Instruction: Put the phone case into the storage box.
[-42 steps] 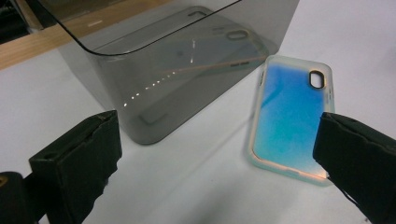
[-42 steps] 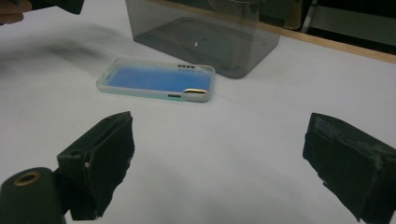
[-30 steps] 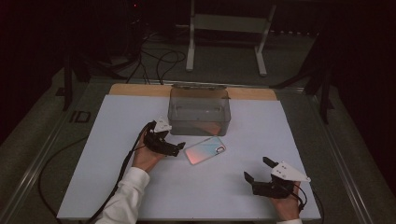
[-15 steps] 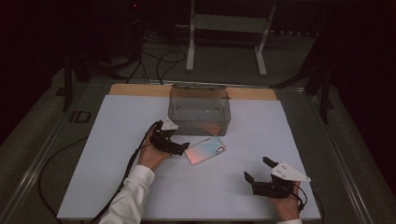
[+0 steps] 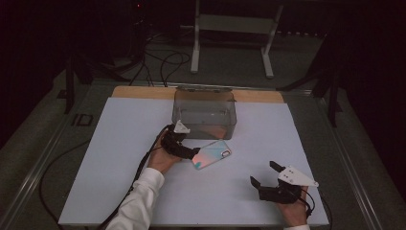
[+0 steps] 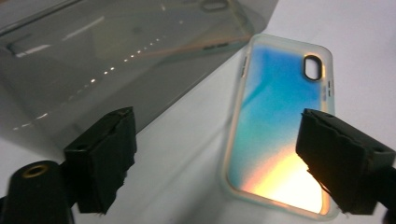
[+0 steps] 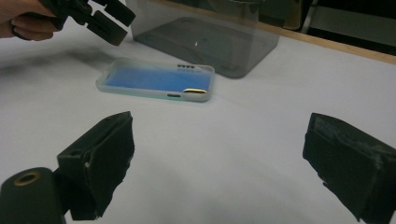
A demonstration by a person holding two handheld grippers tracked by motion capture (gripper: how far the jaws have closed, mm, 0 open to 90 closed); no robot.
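High view, phone case (image 5: 212,155): lies flat on the white worktop (image 5: 119,158), iridescent blue-to-orange back up, camera cutout at the end pointing away from the left tool, just in front of the clear box (image 5: 205,113), near its front right corner.
Left gripper view, phone case (image 6: 275,121): fills the right half, long axis running away from the camera, pale translucent rim, oval camera hole at the far end.
Left tool (image 5: 187,152): at the case's near-left end, tips reaching its short edge; jaws apart and have just been closing in; one black pad (image 6: 343,161) overlaps the case's right edge in its own view, the other pad sits over bare worktop to the left. Pads not pressing on the case, contact not certain.
Left hand (image 5: 163,155): white sleeve, enters from the bottom, angled up toward the box.
Right gripper view, phone case (image 7: 156,80): seen side-on from lower down, flat, left tool (image 7: 108,17) above its far left end.
Right tool (image 5: 265,174): well apart from the case, near the worktop's front right edge, jaws wide apart, nothing between them; pointed toward the case.
Clear box: smoky transparent, open-topped, stands at the back centre of the worktop, close behind the case, not clearly touching it.
Worktop: white sheet on a wooden board.
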